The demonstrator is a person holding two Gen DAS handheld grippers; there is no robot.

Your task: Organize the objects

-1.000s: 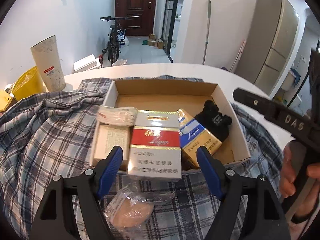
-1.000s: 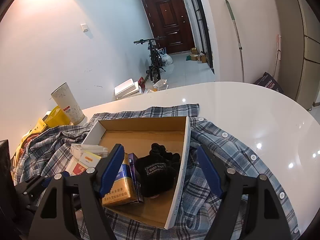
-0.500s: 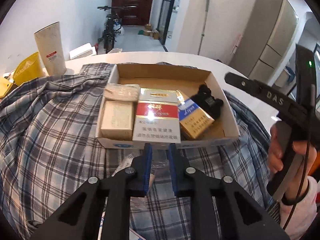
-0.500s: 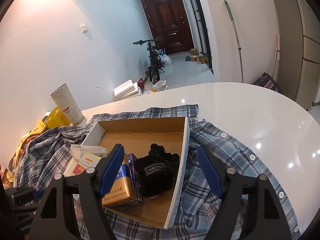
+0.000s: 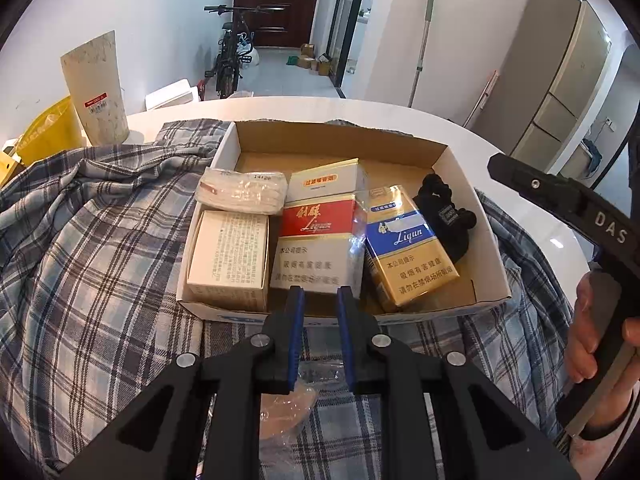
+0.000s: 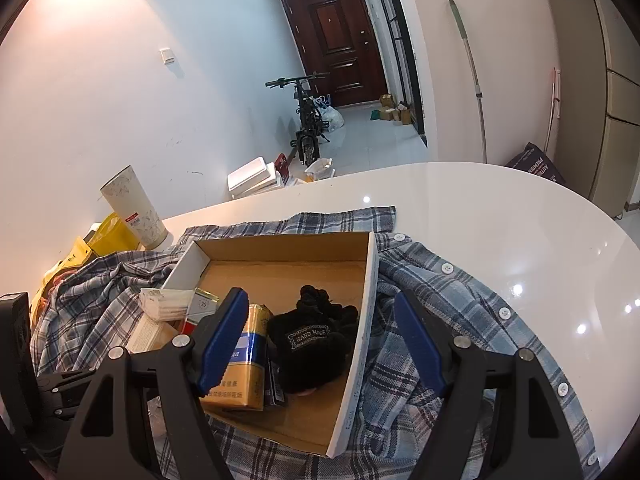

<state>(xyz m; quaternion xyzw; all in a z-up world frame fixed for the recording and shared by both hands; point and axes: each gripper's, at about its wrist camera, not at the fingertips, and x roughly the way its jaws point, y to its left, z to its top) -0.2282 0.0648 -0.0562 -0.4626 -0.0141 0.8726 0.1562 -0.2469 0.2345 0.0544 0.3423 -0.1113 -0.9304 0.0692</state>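
Left tongs (image 5: 320, 298) drawn together, nothing visibly between them, just short of the box's (image 5: 494, 264) near wall; a clear-wrapped item (image 5: 286, 408) lies beneath them. Right tongs (image 6: 320, 340) spread apart, empty, above the black pouch (image 6: 312, 344) inside that box.

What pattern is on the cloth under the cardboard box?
The cloth is a blue, grey and white plaid. The left wrist view shows it best.
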